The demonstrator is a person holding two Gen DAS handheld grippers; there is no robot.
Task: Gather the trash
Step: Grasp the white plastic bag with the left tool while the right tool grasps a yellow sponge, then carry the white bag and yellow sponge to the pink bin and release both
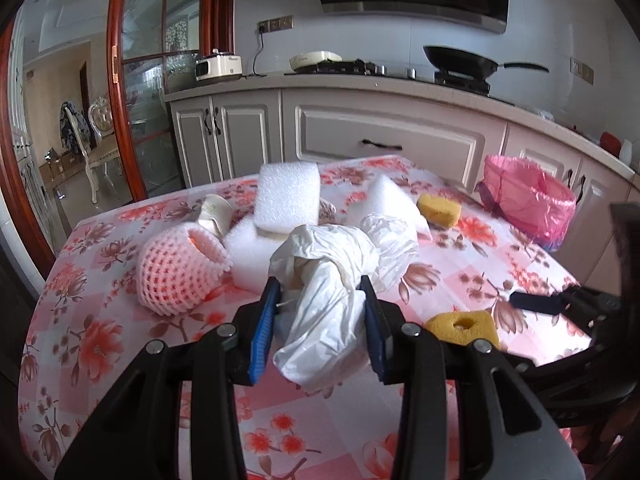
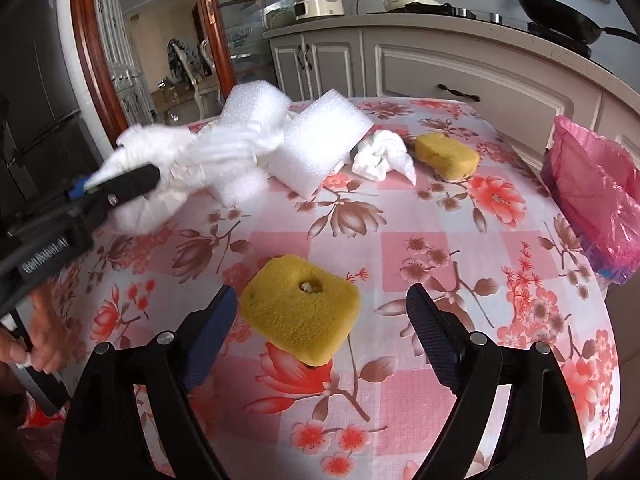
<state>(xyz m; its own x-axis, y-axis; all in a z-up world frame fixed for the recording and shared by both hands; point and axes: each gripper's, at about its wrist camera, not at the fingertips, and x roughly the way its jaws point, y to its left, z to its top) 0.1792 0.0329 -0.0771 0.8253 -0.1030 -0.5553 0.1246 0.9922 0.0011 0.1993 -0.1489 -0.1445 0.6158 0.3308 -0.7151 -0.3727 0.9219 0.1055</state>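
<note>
Here the left tool [image 1: 320, 312] grips a white plastic bag [image 1: 332, 280]; the right tool [image 2: 320, 320] gapes around a yellow sponge [image 2: 300, 312].

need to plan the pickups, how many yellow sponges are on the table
2. One yellow sponge with a hole lies near the table's front, between the open right gripper's fingers. The other yellow sponge lies farther back, toward the pink-lined bin. Others may hide behind the foam.
</note>
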